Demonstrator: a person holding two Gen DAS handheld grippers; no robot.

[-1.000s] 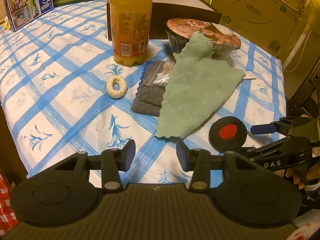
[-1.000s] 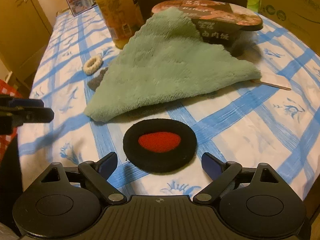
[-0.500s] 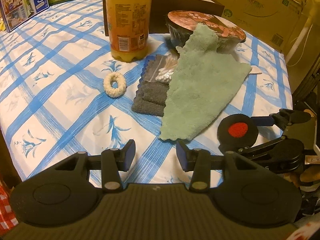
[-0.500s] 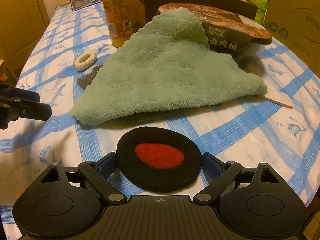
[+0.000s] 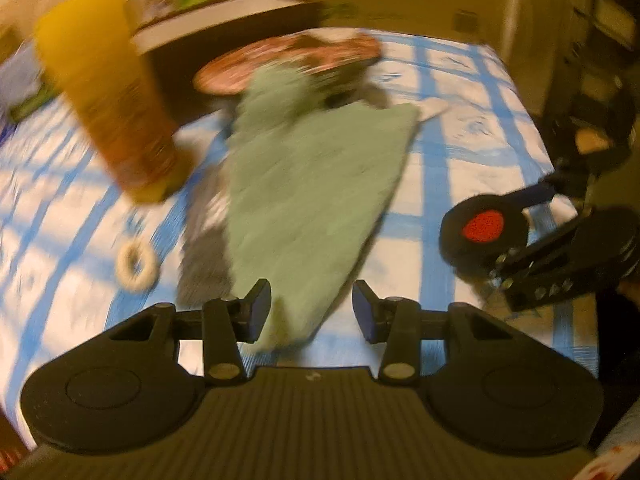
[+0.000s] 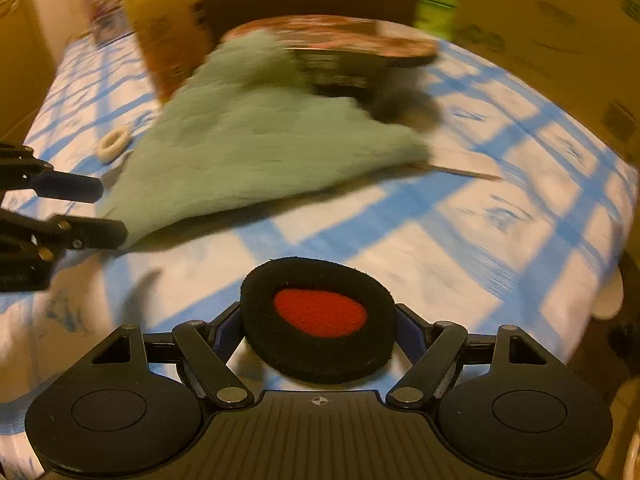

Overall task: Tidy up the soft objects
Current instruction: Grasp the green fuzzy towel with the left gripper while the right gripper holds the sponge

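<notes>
1. Counting the soft things, I see four: one green towel (image 5: 312, 200); one grey cloth (image 5: 202, 268) partly under it; one cream ring (image 5: 136, 266); one black pad with a red centre (image 6: 318, 314).
2. My right gripper (image 6: 318, 328) is clamped on the black pad with a red centre, lifted just above the table; my left gripper (image 5: 312, 316) is released, its fingers straddling the towel's near tip.
3. One orange bottle (image 5: 108, 92) and one lidded bowl (image 5: 288, 62) stand behind the towel, whose far end lies on the bowl.
4. Underneath is a blue-checked tablecloth (image 6: 460, 220); cardboard boxes (image 6: 552, 32) stand beyond; both views are blurred.
</notes>
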